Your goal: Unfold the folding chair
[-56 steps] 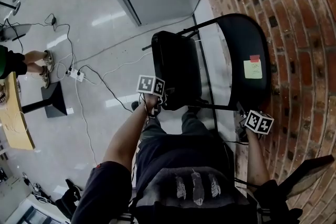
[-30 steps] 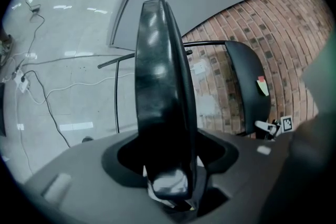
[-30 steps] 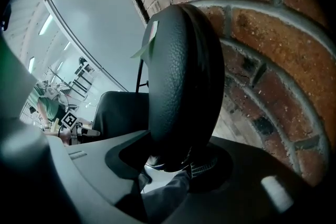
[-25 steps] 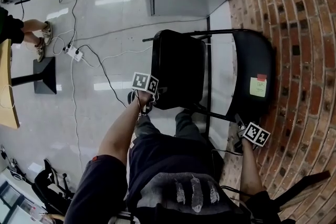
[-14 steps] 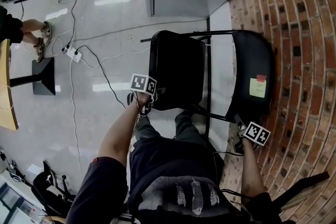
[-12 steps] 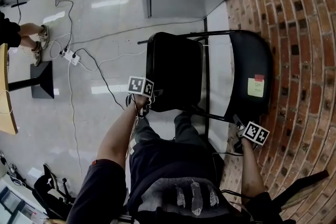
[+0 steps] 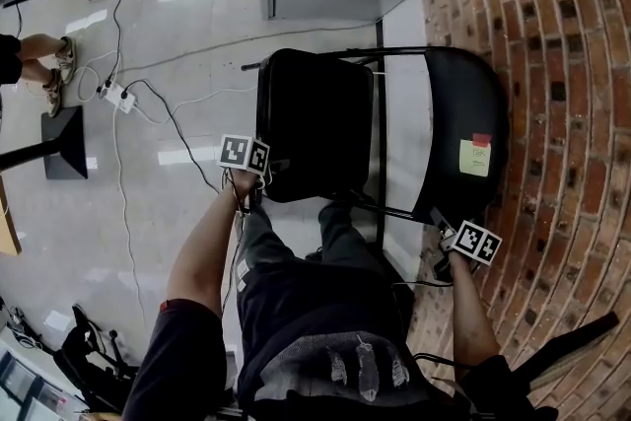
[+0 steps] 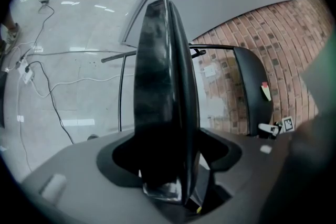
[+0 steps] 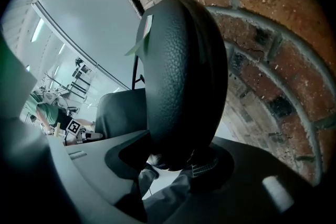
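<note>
Standing at the far left of the head view are another person's feet [image 7: 47, 64], on a glossy pale floor [image 7: 177, 5]. A white power strip [image 7: 115, 95] lies near them, and thin cables [image 7: 173, 123] trail from it toward the chair. Below the feet a flat black stand base [image 7: 61, 143] rests on the floor.

Further right, the left gripper [image 7: 250, 180] reaches down to the near left edge of the chair's black seat [image 7: 315, 123]. In the left gripper view the seat edge [image 8: 165, 113] stands between the jaws. They have just been opening, and dark gaps show on both sides of the edge, so the pads are spread and not pressing.

The folding chair stands in the middle. Its seat is swung out away from the backrest [image 7: 458, 94], and a strip of floor and a thin black frame tube [image 7: 379, 133] show between them. A yellow note [image 7: 474, 157] with a red tab [image 7: 480, 140] sticks to the backrest.

The right gripper [image 7: 454, 240] is at the backrest's lower near corner. In the right gripper view its jaws are clamped on the padded rim [image 9: 184, 86]. Just beyond, a brick wall [image 7: 567, 113] fills the right side.
</note>
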`<move>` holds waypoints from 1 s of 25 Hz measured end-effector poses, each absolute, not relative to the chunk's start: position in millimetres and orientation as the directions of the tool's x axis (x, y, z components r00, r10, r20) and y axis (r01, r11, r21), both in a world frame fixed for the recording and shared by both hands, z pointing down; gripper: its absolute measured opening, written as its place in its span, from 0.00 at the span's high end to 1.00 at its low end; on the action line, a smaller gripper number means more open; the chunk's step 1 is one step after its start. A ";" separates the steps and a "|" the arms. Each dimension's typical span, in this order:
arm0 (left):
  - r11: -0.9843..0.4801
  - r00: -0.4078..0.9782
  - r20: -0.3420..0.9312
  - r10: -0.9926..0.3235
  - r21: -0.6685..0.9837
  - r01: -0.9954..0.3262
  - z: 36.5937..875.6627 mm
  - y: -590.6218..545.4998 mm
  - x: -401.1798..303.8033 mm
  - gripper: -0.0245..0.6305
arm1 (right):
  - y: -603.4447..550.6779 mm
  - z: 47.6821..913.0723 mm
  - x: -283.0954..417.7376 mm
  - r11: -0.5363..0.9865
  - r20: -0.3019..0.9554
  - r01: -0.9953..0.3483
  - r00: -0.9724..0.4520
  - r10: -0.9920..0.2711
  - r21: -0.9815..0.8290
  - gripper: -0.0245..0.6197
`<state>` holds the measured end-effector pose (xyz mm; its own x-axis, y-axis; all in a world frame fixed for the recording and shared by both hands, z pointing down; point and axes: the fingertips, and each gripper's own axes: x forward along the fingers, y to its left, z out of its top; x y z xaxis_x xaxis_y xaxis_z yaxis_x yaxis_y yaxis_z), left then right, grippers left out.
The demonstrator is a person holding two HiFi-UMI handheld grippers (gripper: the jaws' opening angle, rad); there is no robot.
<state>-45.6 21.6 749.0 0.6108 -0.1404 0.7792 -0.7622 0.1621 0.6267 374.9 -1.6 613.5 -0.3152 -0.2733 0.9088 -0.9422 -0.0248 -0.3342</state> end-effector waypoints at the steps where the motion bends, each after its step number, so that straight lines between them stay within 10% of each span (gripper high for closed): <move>1: 0.164 0.611 0.779 -0.141 0.627 -0.762 750.9 21.5 -46.8 0.47 | -2.2 614.9 374.9 -0.028 0.910 -0.942 -0.316 -0.269 -0.336 0.65; 25: 0.186 0.604 0.779 -0.169 0.627 -0.756 784.9 32.3 -85.8 0.43 | 8.9 635.7 357.5 -0.094 0.923 -0.932 -0.327 -0.203 -0.351 0.63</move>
